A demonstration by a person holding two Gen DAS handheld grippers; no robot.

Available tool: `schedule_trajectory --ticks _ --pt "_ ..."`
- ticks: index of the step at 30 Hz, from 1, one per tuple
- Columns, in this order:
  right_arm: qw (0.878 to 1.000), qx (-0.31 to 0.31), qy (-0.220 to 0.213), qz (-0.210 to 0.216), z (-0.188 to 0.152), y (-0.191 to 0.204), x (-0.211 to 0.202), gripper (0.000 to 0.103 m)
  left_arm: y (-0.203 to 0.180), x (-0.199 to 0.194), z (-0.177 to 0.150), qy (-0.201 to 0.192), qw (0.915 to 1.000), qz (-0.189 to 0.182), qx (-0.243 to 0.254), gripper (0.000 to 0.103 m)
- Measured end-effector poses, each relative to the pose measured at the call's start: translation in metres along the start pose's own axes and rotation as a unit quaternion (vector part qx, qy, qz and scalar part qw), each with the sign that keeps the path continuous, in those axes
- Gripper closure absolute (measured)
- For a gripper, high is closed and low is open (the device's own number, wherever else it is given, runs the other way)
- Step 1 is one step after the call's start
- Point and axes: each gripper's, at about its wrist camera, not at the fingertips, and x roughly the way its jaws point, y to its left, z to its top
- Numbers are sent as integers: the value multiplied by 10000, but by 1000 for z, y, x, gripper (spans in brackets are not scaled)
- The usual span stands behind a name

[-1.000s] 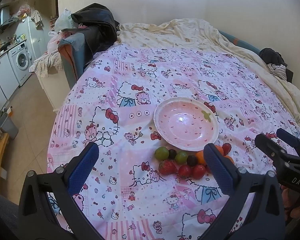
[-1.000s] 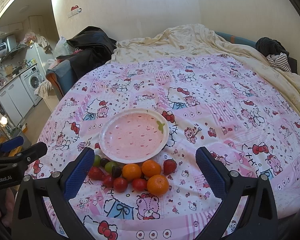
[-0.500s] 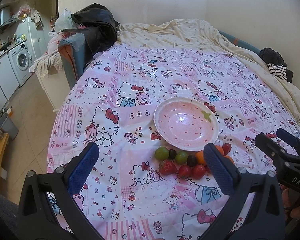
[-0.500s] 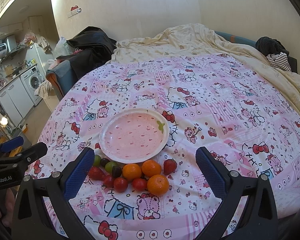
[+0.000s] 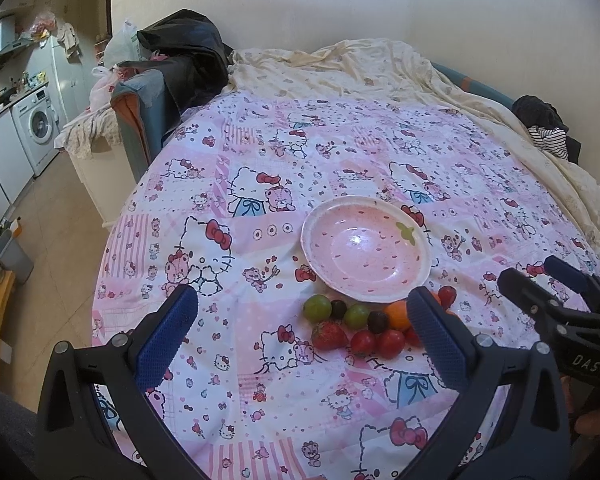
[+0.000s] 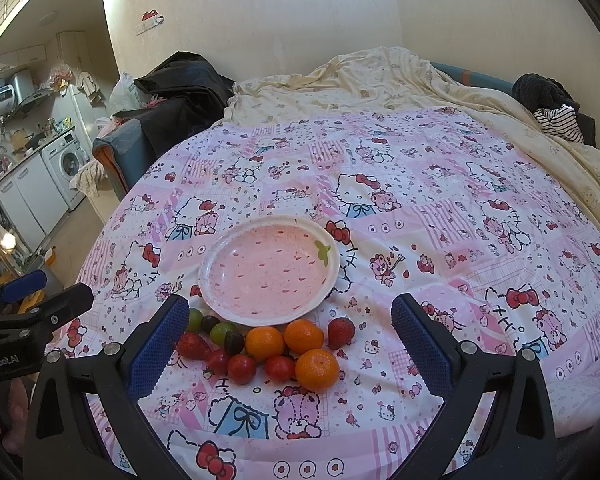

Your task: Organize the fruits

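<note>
A pink strawberry-print plate (image 5: 422, 264) (image 6: 216, 300) lies bare on the Hello Kitty bedspread. Along its near rim sits a cluster of fruit: green grapes (image 5: 317, 308) (image 6: 223, 331), dark grapes (image 5: 378, 321) (image 6: 234, 342), strawberries (image 5: 329, 335) (image 6: 341, 332), cherry tomatoes (image 5: 390, 343) (image 6: 241, 368) and three oranges (image 6: 317, 369) (image 5: 397, 315). My left gripper (image 5: 302, 338) hovers open above the spread, short of the fruit. My right gripper (image 6: 290, 348) hangs open over the fruit, touching none. Each gripper shows at the edge of the other's view.
The bedspread (image 6: 420, 208) covers a bed with a cream sheet (image 6: 380, 80) bunched at the far end. Dark clothes (image 5: 188, 52) pile on a chair at the far left; striped clothing (image 6: 560, 120) lies far right. A washing machine (image 5: 36, 128) stands beyond the floor at left.
</note>
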Motion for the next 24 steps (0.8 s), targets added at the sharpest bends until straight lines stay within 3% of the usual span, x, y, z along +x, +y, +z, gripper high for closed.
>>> schedule_trajectory --ticks 24 --pt "10000 14 -22 -1 1 0 -1 0 -2 0 -2 27 10000 1 -1 0"
